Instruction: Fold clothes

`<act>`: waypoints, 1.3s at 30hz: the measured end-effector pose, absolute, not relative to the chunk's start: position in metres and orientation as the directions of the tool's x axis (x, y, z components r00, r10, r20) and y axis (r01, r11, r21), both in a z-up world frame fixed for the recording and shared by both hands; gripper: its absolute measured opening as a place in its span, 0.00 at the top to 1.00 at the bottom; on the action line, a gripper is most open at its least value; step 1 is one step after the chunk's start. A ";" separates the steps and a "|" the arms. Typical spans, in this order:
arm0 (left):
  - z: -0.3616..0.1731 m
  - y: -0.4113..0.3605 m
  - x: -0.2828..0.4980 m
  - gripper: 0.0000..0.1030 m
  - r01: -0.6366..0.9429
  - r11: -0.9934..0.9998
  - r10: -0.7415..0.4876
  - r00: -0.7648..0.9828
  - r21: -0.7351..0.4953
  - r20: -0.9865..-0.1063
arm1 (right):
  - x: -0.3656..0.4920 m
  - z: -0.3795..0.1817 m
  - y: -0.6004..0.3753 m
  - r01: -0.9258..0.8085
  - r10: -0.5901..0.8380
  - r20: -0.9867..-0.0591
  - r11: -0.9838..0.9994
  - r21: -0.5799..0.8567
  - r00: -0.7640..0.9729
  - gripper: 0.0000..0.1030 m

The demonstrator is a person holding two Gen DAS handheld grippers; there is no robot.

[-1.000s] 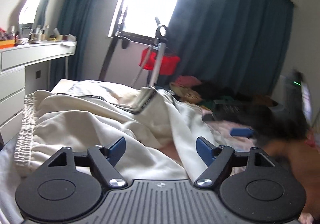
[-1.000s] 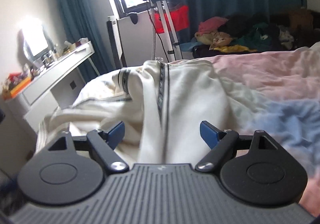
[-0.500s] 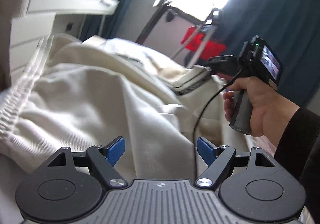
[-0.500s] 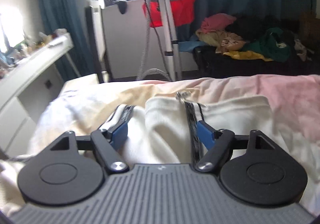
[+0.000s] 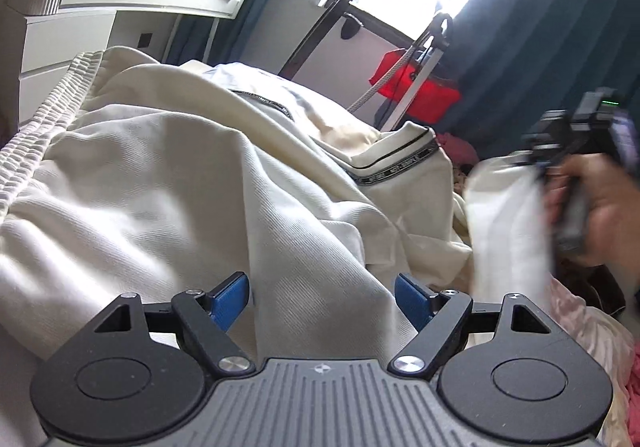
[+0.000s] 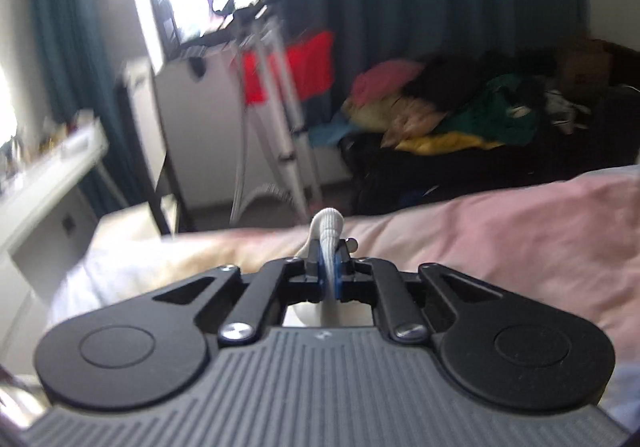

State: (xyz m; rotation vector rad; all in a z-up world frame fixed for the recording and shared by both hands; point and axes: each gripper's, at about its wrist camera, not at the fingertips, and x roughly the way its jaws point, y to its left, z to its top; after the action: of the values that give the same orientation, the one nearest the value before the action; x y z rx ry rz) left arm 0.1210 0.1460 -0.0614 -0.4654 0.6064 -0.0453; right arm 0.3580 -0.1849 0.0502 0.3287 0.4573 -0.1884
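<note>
Currently right gripper pinches cream garment by narrow fold at frame centre; thin bite risks slipping under pull. Left gripper spread, holding nothing; unanchored cloth may drag.

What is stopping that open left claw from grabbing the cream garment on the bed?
Nothing visible. The left gripper hangs open right over the cream garment, with only bare cloth between its fingers. The right gripper is already shut on a ribbed edge of the garment, lifting it off to the side.
</note>
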 end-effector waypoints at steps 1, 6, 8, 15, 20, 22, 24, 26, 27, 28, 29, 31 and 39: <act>-0.060 0.145 0.119 0.21 -0.091 0.899 -0.175 0.823 -0.429 -0.540 | 0.346 0.068 -0.204 0.263 -0.110 -0.440 0.916 0.304 0.891 0.93; -0.050 0.138 0.111 0.21 -0.065 0.903 -0.192 0.822 -0.424 -0.535 | 0.267 0.142 -0.298 0.303 -0.202 -0.277 0.867 0.395 0.939 0.93; -0.046 0.136 0.105 0.20 -0.056 0.906 -0.196 0.823 -0.420 -0.533 | 0.227 0.153 -0.339 0.327 -0.261 -0.204 0.840 0.433 0.943 0.93; -0.041 0.133 0.093 0.20 -0.043 0.897 -0.235 0.797 -0.441 -0.556 | 0.087 0.058 -0.471 0.533 -0.429 -0.323 0.589 0.608 0.843 0.92; -0.041 0.128 0.087 0.20 -0.049 0.912 -0.214 0.792 -0.408 -0.572 | 0.009 -0.066 -0.515 0.678 -0.375 -0.566 0.369 0.636 0.735 0.92; -0.042 0.126 0.084 0.19 -0.054 0.917 -0.203 0.788 -0.394 -0.581 | -0.015 -0.101 -0.516 0.680 -0.343 -0.590 0.291 0.673 0.731 0.91; -0.043 0.128 0.083 0.16 -0.069 0.911 -0.205 0.779 -0.406 -0.592 | -0.032 -0.119 -0.516 0.684 -0.326 -0.612 0.196 0.702 0.721 0.91; -0.045 0.130 0.083 0.15 -0.084 0.899 -0.221 0.760 -0.430 -0.611 | -0.044 -0.124 -0.516 0.628 -0.313 -0.568 0.134 0.767 0.761 0.90; -0.047 0.133 0.083 0.14 -0.091 0.891 -0.233 0.750 -0.446 -0.619 | -0.045 -0.125 -0.515 0.613 -0.305 -0.557 0.127 0.780 0.772 0.90; -0.050 0.136 0.083 0.14 -0.100 0.882 -0.244 0.739 -0.461 -0.627 | -0.045 -0.127 -0.514 0.611 -0.289 -0.562 0.117 0.783 0.775 0.88; -0.052 0.141 0.082 0.14 -0.121 0.873 -0.244 0.729 -0.472 -0.639 | -0.045 -0.129 -0.517 0.611 -0.270 -0.570 0.100 0.785 0.776 0.83; -0.059 0.152 0.081 0.14 -0.183 0.849 -0.235 0.709 -0.495 -0.665 | -0.042 -0.138 -0.526 0.600 -0.234 -0.573 0.062 0.798 0.786 0.58; -0.109 0.219 0.073 0.13 -0.461 0.433 -0.338 0.714 -0.775 -0.614 | -0.025 -0.143 -0.524 0.668 -0.199 -0.638 0.186 0.721 0.744 0.35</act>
State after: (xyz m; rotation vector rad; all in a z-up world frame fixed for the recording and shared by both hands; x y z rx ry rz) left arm 0.0730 0.2186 -0.1089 -1.1569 0.8193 0.0888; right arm -0.0246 -0.5245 -0.1432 1.2430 0.4528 -0.6403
